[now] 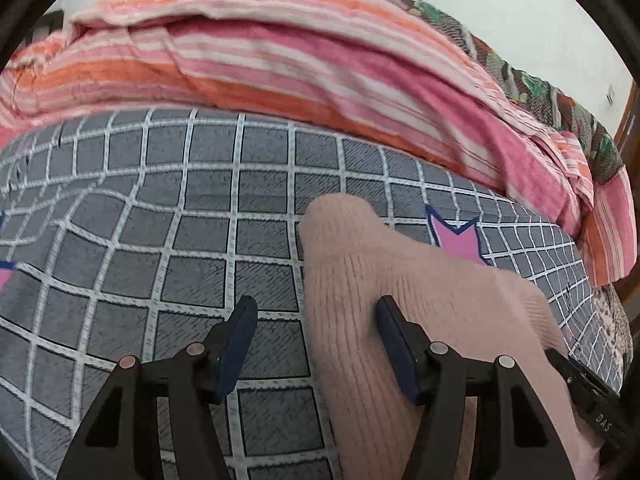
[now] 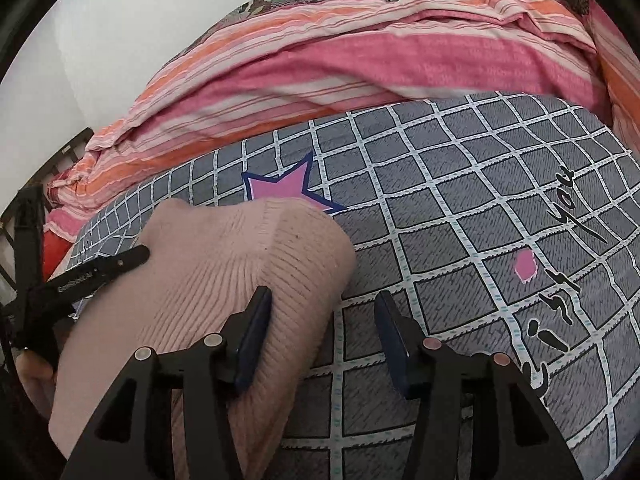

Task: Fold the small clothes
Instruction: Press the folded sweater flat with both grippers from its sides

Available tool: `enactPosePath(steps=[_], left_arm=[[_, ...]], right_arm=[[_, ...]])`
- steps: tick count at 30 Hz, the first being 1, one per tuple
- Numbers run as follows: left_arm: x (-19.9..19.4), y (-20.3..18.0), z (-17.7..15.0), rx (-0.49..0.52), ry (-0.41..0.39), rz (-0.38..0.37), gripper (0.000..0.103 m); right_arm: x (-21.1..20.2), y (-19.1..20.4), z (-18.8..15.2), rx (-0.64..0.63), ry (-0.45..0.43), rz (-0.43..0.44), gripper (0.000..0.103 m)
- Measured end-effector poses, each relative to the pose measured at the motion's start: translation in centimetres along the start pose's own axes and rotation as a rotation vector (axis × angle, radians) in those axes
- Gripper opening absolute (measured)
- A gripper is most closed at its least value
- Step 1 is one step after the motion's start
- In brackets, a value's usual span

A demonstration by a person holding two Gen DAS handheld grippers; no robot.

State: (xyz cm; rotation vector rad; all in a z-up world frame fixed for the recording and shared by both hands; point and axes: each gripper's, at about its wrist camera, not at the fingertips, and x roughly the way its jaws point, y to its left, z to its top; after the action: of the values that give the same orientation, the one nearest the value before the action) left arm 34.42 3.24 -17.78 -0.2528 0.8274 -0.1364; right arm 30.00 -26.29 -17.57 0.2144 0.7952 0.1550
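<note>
Left wrist view: the left gripper (image 1: 316, 320) is seen with its jaws standing about half apart; the left edge of a pale pink ribbed knit garment (image 1: 400, 288) lies between them, yet neither pad is seen pressing on it, so nothing is judged to be held. The garment is laid on a grey bedsheet with a white grid and pink stars (image 1: 160, 220), in front of a bunched pink-and-orange striped blanket (image 1: 280, 64). In the right wrist view, the right gripper (image 2: 324, 316) is likewise found part open, its left pad touching or just over the garment's right edge, its right pad over bare sheet. The garment appears already doubled into a narrow, rounded bundle, so some folding is judged done. Whether a last fold or only smoothing is left cannot be told, since the near end is hidden under the grippers.
</note>
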Motion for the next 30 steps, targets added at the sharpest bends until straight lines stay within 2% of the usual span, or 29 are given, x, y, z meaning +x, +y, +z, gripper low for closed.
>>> enactPosePath(steps=[4,9,13,19,22,25,27,29,30], left_arm=[[0.2,0.9,0.1,-0.053,-0.014,-0.016,0.061],[-2.1,0.5,-0.3,-0.049,-0.109,0.060,0.060],[-2.9,0.0,-1.1,-0.027,-0.043,-0.036,0.056],[-6.1,-0.9,-3.8,0.029,-0.029,-0.105,0.056],[-7.3,-1.6,-5.0,0.057,-0.020,-0.104,0.057],[-7.5,-2.1,-5.9,0.100,-0.027,-0.067,0.060],[-7.2,-2.1,-6.1,0.118,-0.028,-0.033,0.067],[-7.1,-1.9,-6.3,0.115,-0.034,-0.024,0.077],[-6.9,-1.7,-6.3,0.110,-0.036,-0.022,0.078]], right_arm=[[0.1,0.1,0.0,-0.009,-0.008,-0.005,0.050],[0.2,-0.1,0.1,-0.004,-0.003,-0.001,0.051],[0.1,-0.1,0.1,-0.001,-0.002,0.000,0.051],[-0.3,-0.6,0.1,0.031,0.003,0.039,0.051],[-1.4,-0.7,0.5,0.059,0.028,0.051,0.052],[-3.5,0.3,0.4,0.040,-0.001,0.074,0.052],[-4.5,1.8,-0.1,-0.041,-0.031,0.055,0.052],[-4.3,3.0,-0.9,-0.116,-0.040,0.020,0.051],[-3.7,3.3,-1.4,-0.139,-0.034,0.014,0.051]])
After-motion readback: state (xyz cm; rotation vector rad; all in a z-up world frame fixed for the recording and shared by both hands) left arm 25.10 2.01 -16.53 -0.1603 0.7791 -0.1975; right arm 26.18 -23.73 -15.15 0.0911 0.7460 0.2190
